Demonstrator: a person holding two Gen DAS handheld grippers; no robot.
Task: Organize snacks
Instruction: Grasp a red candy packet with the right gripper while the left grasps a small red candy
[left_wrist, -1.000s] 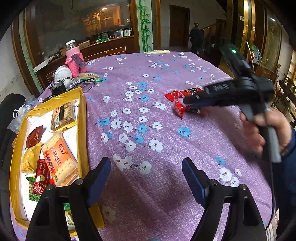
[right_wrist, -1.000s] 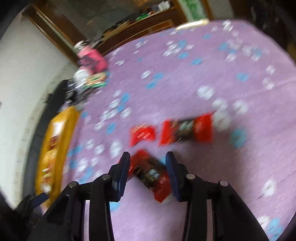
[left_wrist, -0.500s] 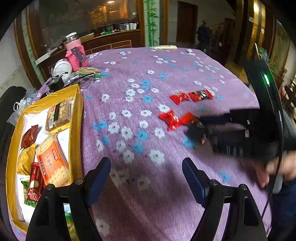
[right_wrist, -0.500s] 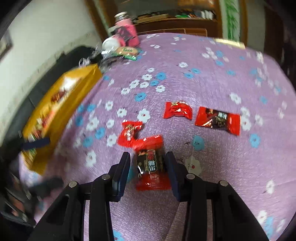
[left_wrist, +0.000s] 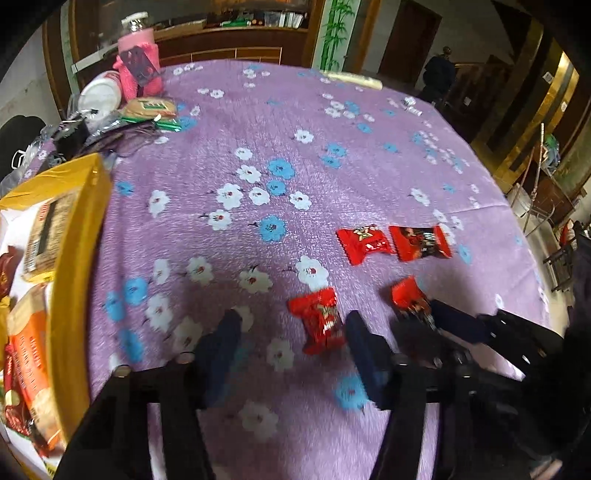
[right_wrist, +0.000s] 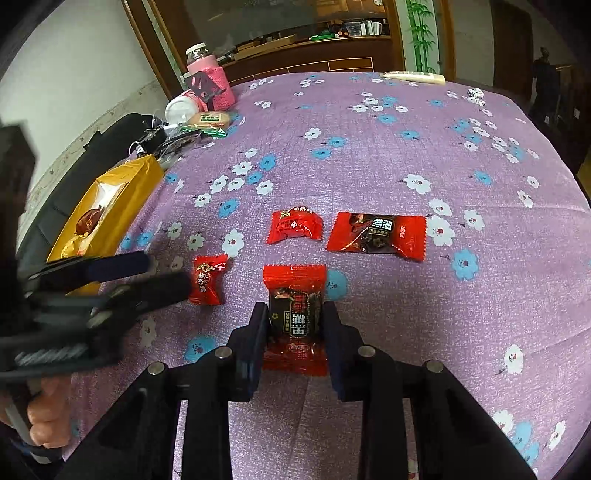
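Note:
Four red candies lie on the purple flowered cloth. A red-and-black candy (right_wrist: 295, 314) sits between the pads of my right gripper (right_wrist: 295, 332), whose jaws are closing and touch its sides. The left wrist view shows the same candy (left_wrist: 408, 295) poking out of those dark fingers. A small red candy (left_wrist: 319, 321) lies between the fingers of my left gripper (left_wrist: 291, 347), close to the right pad. Those jaws are closing, with a gap still on the left. Farther back lie another small red candy (right_wrist: 295, 227) and a long red-and-black one (right_wrist: 376, 232).
A yellow box (left_wrist: 77, 258) holding biscuit packs and sweets stands at the table's left edge. Behind it are a pink bottle (left_wrist: 140, 62), a white cup (left_wrist: 101, 96) and a biscuit pack (left_wrist: 149, 107). A pale flat object (right_wrist: 413, 76) lies at the far edge.
My left gripper has swung right from bare cloth to straddle the small red candy, its jaws narrower. The right gripper's jaws have drawn in onto the red-and-black candy.

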